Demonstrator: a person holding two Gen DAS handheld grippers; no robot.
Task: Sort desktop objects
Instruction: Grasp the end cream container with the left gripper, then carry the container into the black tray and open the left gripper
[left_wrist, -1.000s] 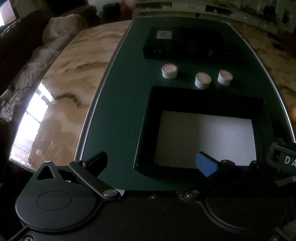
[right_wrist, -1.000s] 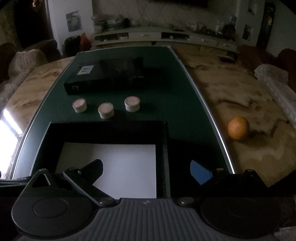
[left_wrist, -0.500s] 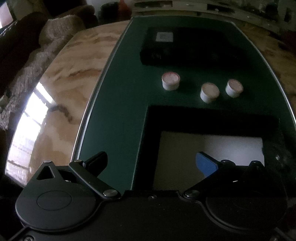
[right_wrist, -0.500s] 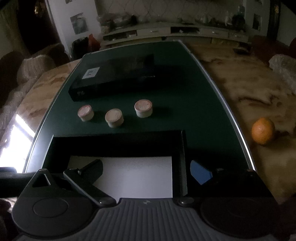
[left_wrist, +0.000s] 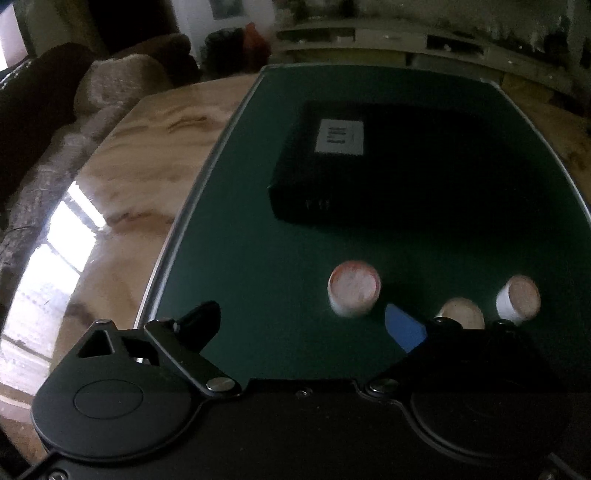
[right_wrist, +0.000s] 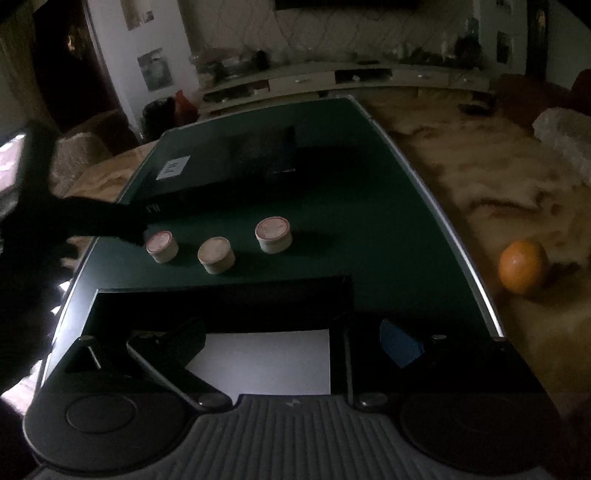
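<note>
My table is glossy tan marble, dim overall, with bright window glare at left of the left view. A low white cabinet lines the far wall at the top. A brown sofa sits upper left, with pictures pinned above.

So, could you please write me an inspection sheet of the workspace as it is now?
Surface: green mat on a marble table.
Job's things: three small white jars in a row; black open box with a white bottom; closed black box with a white label.
Clutter: orange on the marble, off the mat.
Grippers: left gripper open, near the leftmost jar; right gripper open over the open box.
Cables: nothing seen.
Surroundings: sofa, low white cabinet.
</note>
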